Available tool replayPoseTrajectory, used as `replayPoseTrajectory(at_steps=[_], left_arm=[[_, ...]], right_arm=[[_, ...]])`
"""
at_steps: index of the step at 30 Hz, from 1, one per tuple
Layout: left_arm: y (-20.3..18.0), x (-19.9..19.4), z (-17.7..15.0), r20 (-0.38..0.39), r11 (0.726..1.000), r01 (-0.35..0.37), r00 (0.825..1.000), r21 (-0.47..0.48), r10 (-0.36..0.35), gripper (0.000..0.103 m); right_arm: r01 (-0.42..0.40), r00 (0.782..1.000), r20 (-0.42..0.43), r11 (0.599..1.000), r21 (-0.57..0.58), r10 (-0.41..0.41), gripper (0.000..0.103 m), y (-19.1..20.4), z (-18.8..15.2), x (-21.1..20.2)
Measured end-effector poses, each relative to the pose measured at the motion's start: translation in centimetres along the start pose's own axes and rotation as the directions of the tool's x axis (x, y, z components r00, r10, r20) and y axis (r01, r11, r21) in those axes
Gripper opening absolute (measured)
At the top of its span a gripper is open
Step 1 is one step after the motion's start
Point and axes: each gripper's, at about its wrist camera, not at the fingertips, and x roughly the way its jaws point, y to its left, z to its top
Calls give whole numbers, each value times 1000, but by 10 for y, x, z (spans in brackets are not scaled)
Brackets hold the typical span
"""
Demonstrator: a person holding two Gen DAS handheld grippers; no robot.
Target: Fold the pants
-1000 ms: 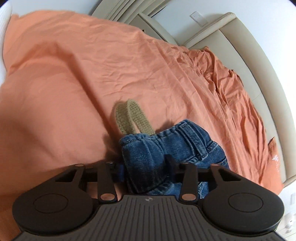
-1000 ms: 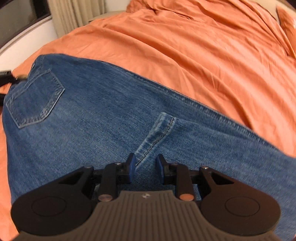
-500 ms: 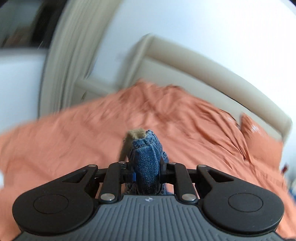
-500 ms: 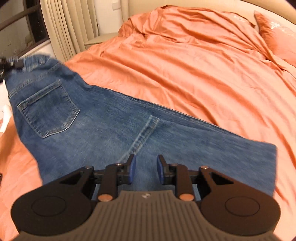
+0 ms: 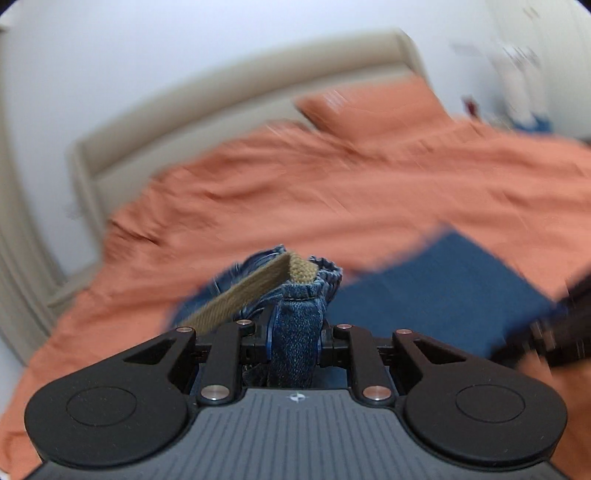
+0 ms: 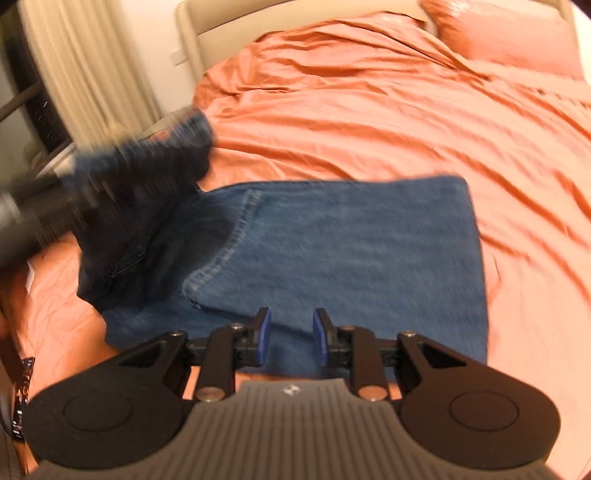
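Denim pants (image 6: 351, 236) lie across the orange bed cover (image 6: 406, 110), legs spread flat and running off to the right in the right wrist view, with their hem end near the right-hand edge of the cloth. The waistband end is off the bed: it is bunched and clamped in the fingers of the left gripper (image 5: 295, 334), a tan webbing belt (image 5: 255, 288) sticking out of the denim just beyond them. Those fingers have just been closing, and the waistband fills the gap between them. In the right wrist view that same gripper shows as a dark blur at upper left, holding the raised waist above the flat legs.

The right gripper (image 6: 291, 334) hovers over the near edge of the legs, its fingers a little apart with nothing between them.

The fold turns on this: the long axis of the pants runs from the lifted waist on the left to the hems on the right, so the left hand probably has to carry the waist rightward over the legs. A cream headboard (image 6: 295, 22) and an orange pillow (image 6: 509, 33) lie beyond.
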Motion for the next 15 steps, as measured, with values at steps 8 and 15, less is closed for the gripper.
replayPoseTrajectory(at_steps=[8,15], left_arm=[[-11,11,-17,-201,958,273,937,-87,-285,63],[52,-1,9,-140,915,323,921,-242,-362,66]], right_arm=[[-32,999,21,994,101,30,22,-32,-34,0],[-143,989,55,981,129,137,39,-30,-12,4]])
